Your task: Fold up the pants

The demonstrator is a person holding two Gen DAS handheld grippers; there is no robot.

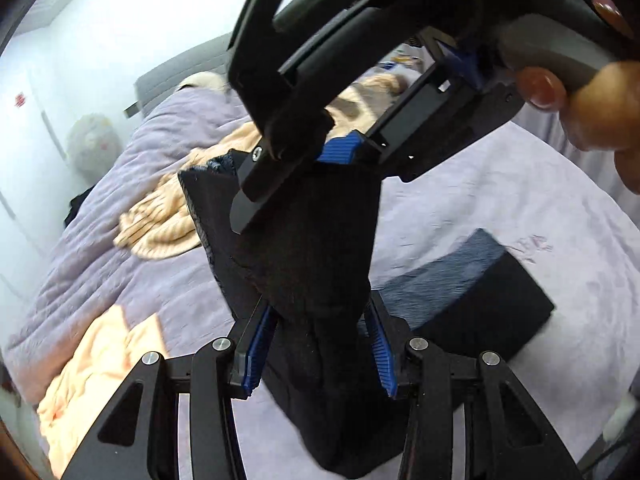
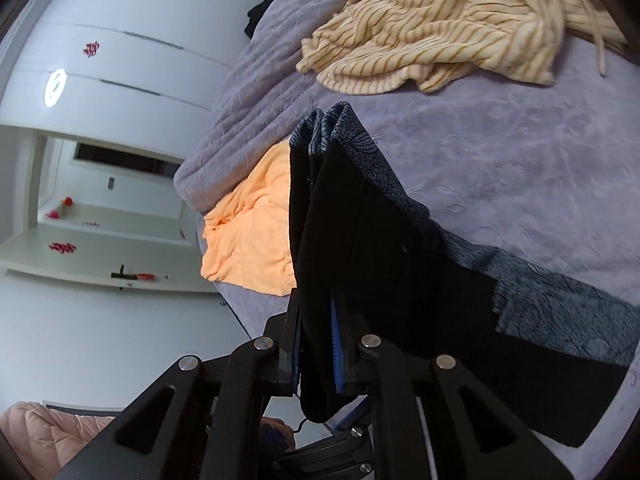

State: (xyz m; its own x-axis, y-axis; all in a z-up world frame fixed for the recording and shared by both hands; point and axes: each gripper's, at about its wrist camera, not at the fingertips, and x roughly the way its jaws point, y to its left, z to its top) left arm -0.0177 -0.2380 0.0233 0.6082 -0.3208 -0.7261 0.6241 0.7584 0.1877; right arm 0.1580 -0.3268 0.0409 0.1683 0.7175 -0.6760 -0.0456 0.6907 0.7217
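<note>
Pants (image 1: 320,256) of black fabric with blue-grey patterned panels hang lifted above the lavender bedspread (image 1: 500,200), their upper edge gathered between both tools while the lower part trails down onto the bedspread and lies there in a flat dark slab. Jaws of the left gripper (image 1: 320,344) press against the bunched cloth from both sides, blue ribbed pads touching it, so they are clamped on the pants. Near the top of the left wrist view the right gripper (image 1: 304,160) bites the same fold higher up, and in its own view the right gripper (image 2: 320,344) has its jaws nearly together with the black cloth pinched between them. A hand (image 1: 600,108) grips that tool's grey handle. Beyond the pants on the bedspread lies a crumpled cream striped garment (image 2: 432,28); an orange cloth (image 2: 248,232) sits near the bedspread's edge, beside the pants. White wardrobe doors (image 2: 100,52) stand off the bed's side.
</note>
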